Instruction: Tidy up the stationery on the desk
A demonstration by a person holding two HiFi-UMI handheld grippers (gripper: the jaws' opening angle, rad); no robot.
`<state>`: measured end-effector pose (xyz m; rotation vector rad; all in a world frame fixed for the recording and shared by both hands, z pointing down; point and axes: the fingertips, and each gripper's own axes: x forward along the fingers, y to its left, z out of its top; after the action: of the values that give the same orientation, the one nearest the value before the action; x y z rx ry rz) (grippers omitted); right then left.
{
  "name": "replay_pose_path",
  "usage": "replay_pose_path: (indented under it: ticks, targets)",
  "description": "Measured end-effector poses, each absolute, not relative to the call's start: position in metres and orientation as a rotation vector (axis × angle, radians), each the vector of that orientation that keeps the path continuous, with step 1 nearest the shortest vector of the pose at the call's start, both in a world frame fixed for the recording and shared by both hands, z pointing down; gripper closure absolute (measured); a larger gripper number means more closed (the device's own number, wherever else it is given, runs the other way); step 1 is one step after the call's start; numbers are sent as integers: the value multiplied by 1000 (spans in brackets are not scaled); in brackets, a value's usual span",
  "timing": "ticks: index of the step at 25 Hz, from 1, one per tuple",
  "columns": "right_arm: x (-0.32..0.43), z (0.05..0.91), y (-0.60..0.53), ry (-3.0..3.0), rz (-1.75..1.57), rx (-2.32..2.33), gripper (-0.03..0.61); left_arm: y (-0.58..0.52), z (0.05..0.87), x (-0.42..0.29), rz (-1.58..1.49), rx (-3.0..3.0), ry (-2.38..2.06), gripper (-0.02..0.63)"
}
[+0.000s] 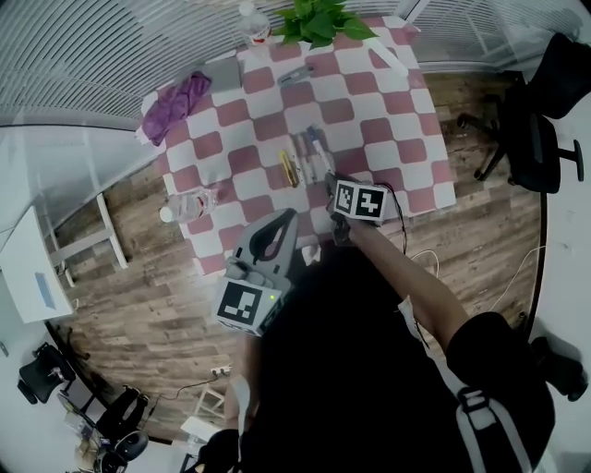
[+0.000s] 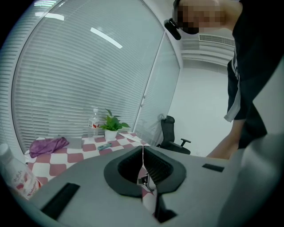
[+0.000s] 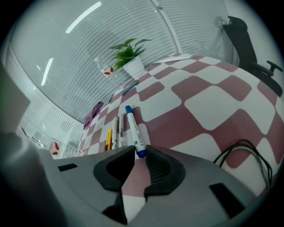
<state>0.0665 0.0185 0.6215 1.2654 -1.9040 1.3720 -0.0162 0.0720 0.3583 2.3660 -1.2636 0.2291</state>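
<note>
Under the head camera stands a rectangular table [image 1: 369,120] w/ a red-&-white checked cloth, on a wood-plank floor [image 1: 138,314]. A black swivel office chair [image 1: 545,120] sits off its right side. At the far edge is a leafy green potted plant [image 1: 319,20] in a white pot, w/ a crumpled purple cloth [image 1: 175,102] near the far left corner. A clear plastic bottle [image 1: 189,203] lies on its side by the left edge. The left tool [image 2: 143,153], a matte grey body w/ ribbed black pads, is closed: the pads meet in a thin seam w/ nothing btwn them, at the table's near edge. The right tool [image 3: 140,153], same build, grips a slim white marker [image 3: 132,128] by its blue end. The marker's shaft runs out just beside a row of thin pens [image 3: 114,135] mid-table, one of them yellow.
</note>
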Motion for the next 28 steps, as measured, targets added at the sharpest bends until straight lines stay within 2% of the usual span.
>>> replay_pose_path:
  ticks: [11, 28]
  targets:
    - [52, 623, 21, -1844, 1579, 1371, 480, 80, 355, -27, 259, 2413, -1213, 580]
    - [51, 603, 22, -1896, 1541, 1380, 453, 78, 360, -42, 279, 2426, -1172, 580]
